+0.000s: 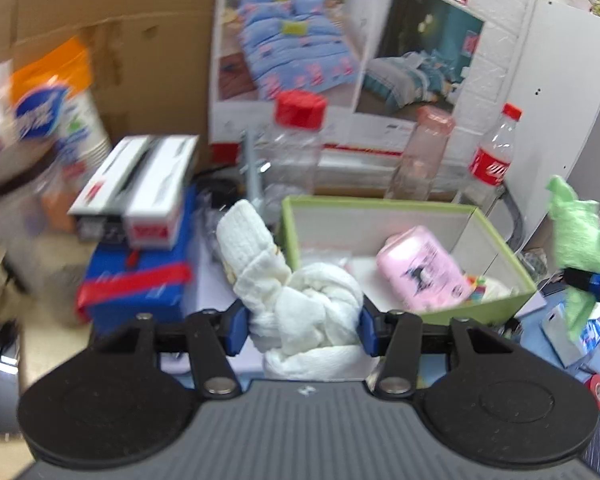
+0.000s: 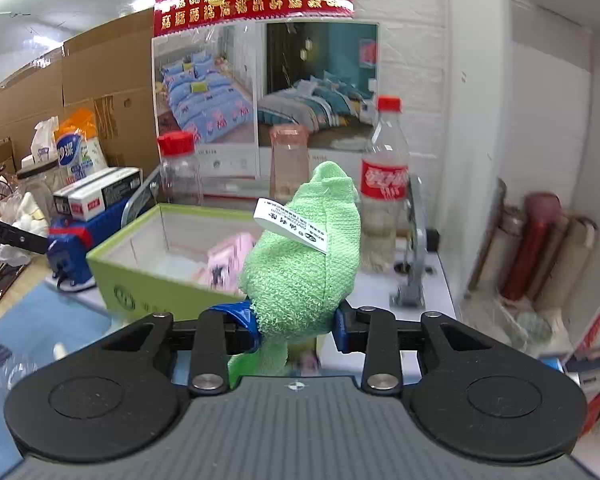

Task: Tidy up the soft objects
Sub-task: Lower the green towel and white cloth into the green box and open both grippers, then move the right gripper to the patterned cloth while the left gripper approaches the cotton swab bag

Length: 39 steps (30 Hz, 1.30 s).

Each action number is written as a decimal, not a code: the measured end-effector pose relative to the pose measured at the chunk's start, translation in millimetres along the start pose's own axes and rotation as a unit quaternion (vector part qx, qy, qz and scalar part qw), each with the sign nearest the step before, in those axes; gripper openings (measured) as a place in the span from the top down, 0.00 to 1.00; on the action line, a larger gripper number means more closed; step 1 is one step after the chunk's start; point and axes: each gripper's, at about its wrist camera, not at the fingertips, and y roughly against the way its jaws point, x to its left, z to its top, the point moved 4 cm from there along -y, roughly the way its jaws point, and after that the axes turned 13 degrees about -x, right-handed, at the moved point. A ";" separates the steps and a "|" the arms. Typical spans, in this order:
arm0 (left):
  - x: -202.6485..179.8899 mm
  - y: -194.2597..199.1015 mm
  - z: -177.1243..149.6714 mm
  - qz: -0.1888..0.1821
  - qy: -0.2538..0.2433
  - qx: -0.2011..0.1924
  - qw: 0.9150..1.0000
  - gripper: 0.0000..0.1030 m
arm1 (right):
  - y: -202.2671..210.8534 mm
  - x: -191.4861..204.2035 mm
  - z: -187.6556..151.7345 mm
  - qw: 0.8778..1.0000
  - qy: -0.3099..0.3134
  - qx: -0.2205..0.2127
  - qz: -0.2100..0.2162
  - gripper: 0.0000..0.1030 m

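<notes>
The left tongs are clamped on a white towel, blue pads pressing its bunched folds from both sides, the fingers tilted downward. The right tongs are pinched nearly closed on a green cloth, which bulges up above the pads and hangs a little below them. Seen from the left camera, the right tongs are held up off to the right side.
</notes>
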 end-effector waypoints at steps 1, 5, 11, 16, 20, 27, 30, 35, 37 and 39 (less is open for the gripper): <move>-7.4 -11.6 7.8 -0.003 -0.003 0.000 1.000 0.50 | -10.3 -0.5 5.9 1.000 0.000 0.002 0.002 0.83; -30.9 -54.9 23.3 -0.009 -0.025 0.012 1.000 0.50 | -58.5 1.8 19.7 0.999 0.016 0.028 0.011 0.82; -40.5 -104.4 14.7 0.000 -0.042 0.040 0.998 0.50 | -124.0 5.4 14.9 0.997 0.017 0.071 0.031 0.82; -38.4 -126.0 1.4 0.013 -0.051 0.054 0.997 0.47 | -153.7 10.8 -9.1 0.992 0.019 0.112 0.045 0.80; -38.4 -132.6 -2.9 0.020 -0.061 0.051 0.997 0.34 | -163.6 16.6 -26.1 0.989 0.048 0.128 0.049 0.75; -36.8 -109.2 2.4 0.022 -0.058 0.037 0.997 0.30 | -144.3 19.8 -9.0 0.992 0.031 0.117 0.026 0.70; -36.6 -91.1 3.3 0.025 -0.060 0.027 0.998 0.29 | -125.2 20.3 8.6 0.996 0.022 0.080 0.017 0.67; -32.7 -49.6 -3.6 0.023 -0.055 0.013 0.998 0.28 | -94.2 24.0 32.5 0.999 0.009 0.039 0.014 0.60; -29.7 -30.4 -11.0 0.020 -0.047 0.009 0.999 0.27 | -77.6 27.6 36.9 0.999 0.012 0.029 0.012 0.58; -28.0 -14.7 -19.5 0.018 -0.043 0.010 0.999 0.27 | -64.0 31.7 36.0 0.999 0.020 0.025 0.005 0.57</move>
